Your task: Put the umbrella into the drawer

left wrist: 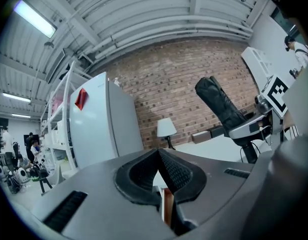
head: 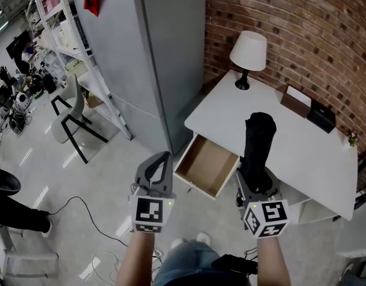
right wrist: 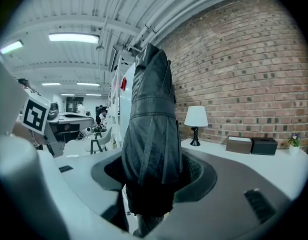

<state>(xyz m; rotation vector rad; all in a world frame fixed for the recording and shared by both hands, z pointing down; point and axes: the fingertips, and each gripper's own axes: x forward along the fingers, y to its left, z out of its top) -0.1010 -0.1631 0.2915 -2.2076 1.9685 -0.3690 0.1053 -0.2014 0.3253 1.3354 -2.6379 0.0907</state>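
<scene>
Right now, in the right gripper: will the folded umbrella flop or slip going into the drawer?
Probably stiff: the umbrella stands upright above the right gripper without sagging. Its creased fabric sleeve may slide in the grip. Held low, it looks top-heavy.

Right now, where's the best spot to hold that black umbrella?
Around its lower end, from the side, as the right tongs clamp it. The folded umbrella is a slim upright bundle, so tongs fit across it, probably leaving the long top free to enter the open drawer.
</scene>
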